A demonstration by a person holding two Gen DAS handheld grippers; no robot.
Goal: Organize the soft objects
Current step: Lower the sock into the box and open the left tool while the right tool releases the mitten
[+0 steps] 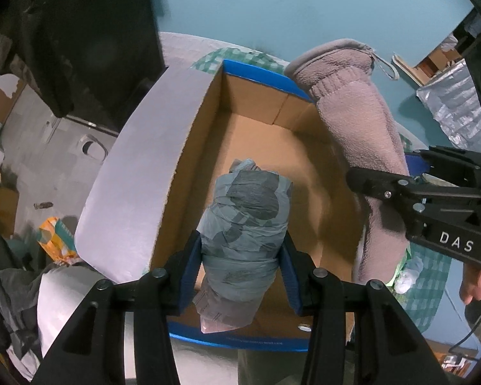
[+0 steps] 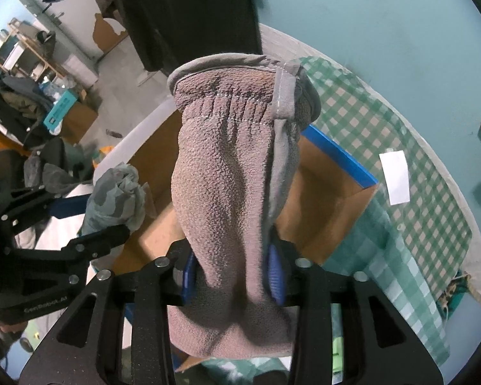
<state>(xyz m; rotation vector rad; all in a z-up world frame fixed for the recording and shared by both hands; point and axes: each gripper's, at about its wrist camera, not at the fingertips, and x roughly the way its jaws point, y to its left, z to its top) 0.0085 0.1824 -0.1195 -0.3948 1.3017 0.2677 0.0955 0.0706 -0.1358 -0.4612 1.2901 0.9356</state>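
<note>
My left gripper (image 1: 240, 266) is shut on a grey plastic-wrapped bundle (image 1: 243, 224) and holds it over the open cardboard box (image 1: 256, 128), whose inside is bare. My right gripper (image 2: 234, 276) is shut on a mauve fleece glove (image 2: 227, 176), cuff pointing away, held above the box's right side (image 2: 330, 199). The glove (image 1: 362, 134) and the right gripper's black body show at the right of the left wrist view. The bundle (image 2: 115, 195) and the left gripper show at the left of the right wrist view.
The box has a blue rim (image 1: 259, 70) and a raised grey flap (image 1: 138, 173) on its left. It stands on a green checked cloth (image 2: 400, 166) over a table. A white paper slip (image 2: 396, 176) lies on the cloth. Clutter and shelves fill the floor at left (image 2: 32, 64).
</note>
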